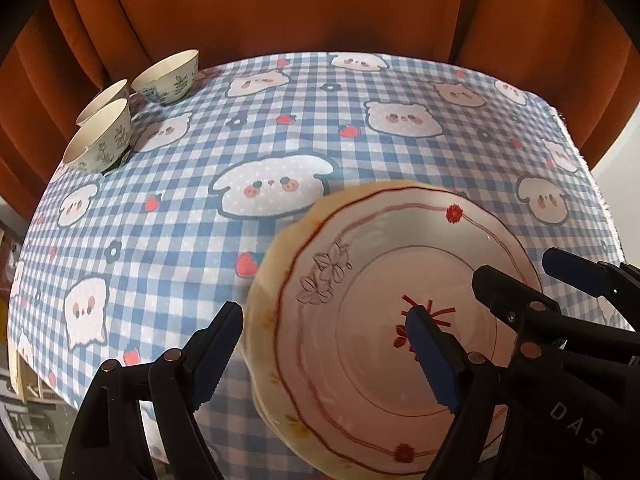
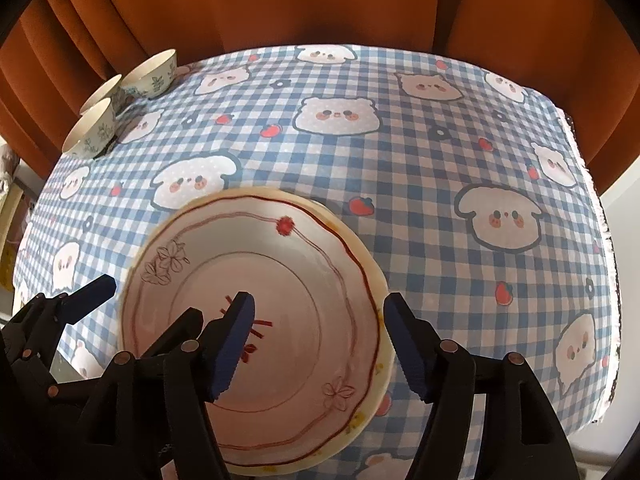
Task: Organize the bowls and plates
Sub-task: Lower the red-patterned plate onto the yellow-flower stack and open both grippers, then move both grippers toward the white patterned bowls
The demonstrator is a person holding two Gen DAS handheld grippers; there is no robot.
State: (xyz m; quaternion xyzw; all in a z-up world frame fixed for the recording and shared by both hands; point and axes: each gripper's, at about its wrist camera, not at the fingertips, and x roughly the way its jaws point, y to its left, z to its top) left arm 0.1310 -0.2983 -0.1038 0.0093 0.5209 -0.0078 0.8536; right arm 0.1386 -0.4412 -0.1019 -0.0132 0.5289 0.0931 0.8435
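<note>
**Left wrist view: both grippers open over the plate**

Your table carries a blue checked cloth [image 1: 280, 128] printed with cartoon animals, and an orange curtain [image 1: 280, 8] hangs behind it. The plate [image 1: 372, 272], pink with a scalloped red line and a yellowish rim, lies on the near part of the cloth. Three bowls [image 1: 168, 78] stand close together at the far left corner, well apart from the plate. Your left gripper [image 1: 324, 354] stands open astride the plate's left rim, pads clear of it. Your right gripper [image 2: 320, 344] is likewise open astride the right rim, holding nothing.
</note>
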